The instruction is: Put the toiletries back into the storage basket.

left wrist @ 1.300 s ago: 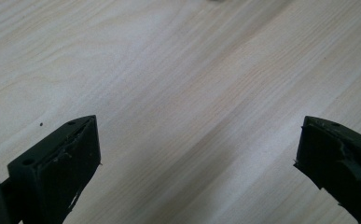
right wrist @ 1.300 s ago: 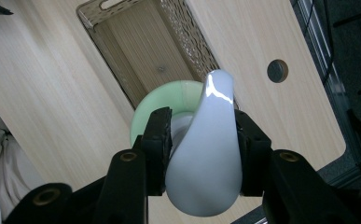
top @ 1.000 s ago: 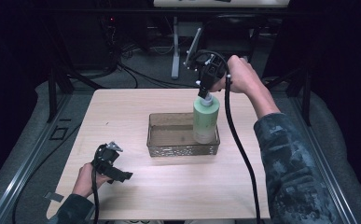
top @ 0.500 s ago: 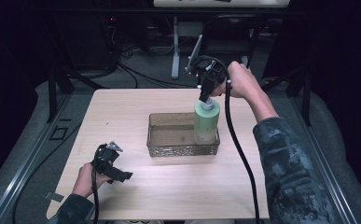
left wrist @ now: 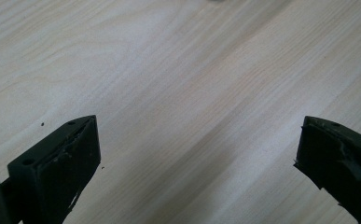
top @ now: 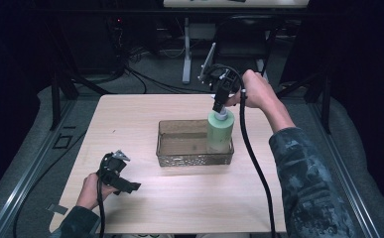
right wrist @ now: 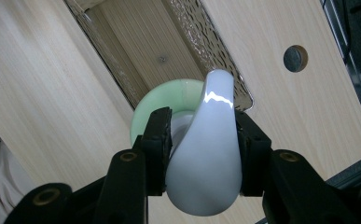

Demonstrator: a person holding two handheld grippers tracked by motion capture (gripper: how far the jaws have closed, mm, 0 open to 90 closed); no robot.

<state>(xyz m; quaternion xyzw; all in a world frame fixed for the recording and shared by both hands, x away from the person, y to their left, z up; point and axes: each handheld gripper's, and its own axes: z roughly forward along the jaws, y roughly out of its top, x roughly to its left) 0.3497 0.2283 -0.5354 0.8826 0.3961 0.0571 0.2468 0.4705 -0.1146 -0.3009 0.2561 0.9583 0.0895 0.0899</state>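
The right gripper (top: 221, 105) is clamped on the white pump head (right wrist: 206, 154) of a green pump bottle (top: 220, 131). The bottle stands upright at the right end of the metal tray (top: 194, 159), near the middle of the table (top: 130, 119). I think it should go straight down, slowly, so it does not tip. The left gripper (top: 120, 179) is spread wide and holds nothing, near the table's front left corner.

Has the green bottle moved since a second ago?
Yes. The bottle, clamped at its pump by the right gripper, has come down into the right end of the tray, which stayed put.
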